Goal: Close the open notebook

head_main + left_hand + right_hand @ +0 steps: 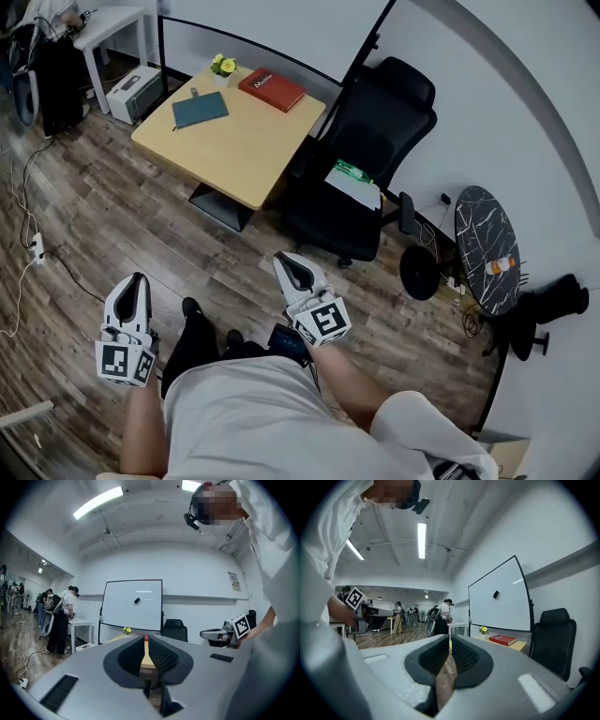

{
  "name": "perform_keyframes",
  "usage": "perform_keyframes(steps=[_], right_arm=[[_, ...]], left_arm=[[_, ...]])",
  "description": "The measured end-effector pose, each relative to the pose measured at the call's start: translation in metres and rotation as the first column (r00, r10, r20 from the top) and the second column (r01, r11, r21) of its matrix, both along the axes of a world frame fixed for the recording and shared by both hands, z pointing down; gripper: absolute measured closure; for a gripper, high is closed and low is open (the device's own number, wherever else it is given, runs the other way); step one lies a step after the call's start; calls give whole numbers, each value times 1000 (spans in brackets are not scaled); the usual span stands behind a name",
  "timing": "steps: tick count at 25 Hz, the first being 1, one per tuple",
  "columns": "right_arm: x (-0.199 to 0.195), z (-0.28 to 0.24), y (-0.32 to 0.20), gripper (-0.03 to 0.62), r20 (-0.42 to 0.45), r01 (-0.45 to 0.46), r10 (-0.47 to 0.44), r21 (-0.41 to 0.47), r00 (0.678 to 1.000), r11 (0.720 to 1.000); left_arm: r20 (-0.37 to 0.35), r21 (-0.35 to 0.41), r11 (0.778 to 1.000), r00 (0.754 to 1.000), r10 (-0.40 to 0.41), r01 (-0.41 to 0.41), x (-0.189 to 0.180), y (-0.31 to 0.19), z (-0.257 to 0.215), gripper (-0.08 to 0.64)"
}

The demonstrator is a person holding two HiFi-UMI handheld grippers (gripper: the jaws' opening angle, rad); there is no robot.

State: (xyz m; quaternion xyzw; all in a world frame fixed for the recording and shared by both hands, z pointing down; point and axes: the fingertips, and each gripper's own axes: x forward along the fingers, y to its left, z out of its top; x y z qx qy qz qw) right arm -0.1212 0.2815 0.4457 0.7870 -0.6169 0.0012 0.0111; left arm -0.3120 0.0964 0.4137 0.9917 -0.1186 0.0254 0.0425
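A teal notebook lies flat on the wooden table with its cover up and no pages showing. Beside it are a red book and a small pot of yellow flowers. Both grippers hang over the wood floor close to my body, well short of the table. The left gripper and the right gripper are shut with nothing between their jaws. In the left gripper view, the jaws meet in front of the table. The right gripper view shows its jaws together, with the red book beyond.
A black office chair with papers and a green bottle on its seat stands right of the table. A round dark marble side table is further right. A white box and cables lie on the floor at left. People stand at desks in the background.
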Motion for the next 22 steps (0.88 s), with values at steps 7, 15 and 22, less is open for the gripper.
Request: perform_keyframes(steps=[7,15,22], right_arm=[[-4,2,0,575,15,22,-22,7,1000,1000],[0,-1,11,575,0,-17,17,20,1000,1000],[-4,13,20,575,12,-27,26,19,1000,999]], left_arm=[[-2,-11,999,999,-41,41,-16,7,8,543],[5,-13,999,999,-38,38,-10,11,6,543],[4,-37,999,1000,0,0,3,17,12,543]])
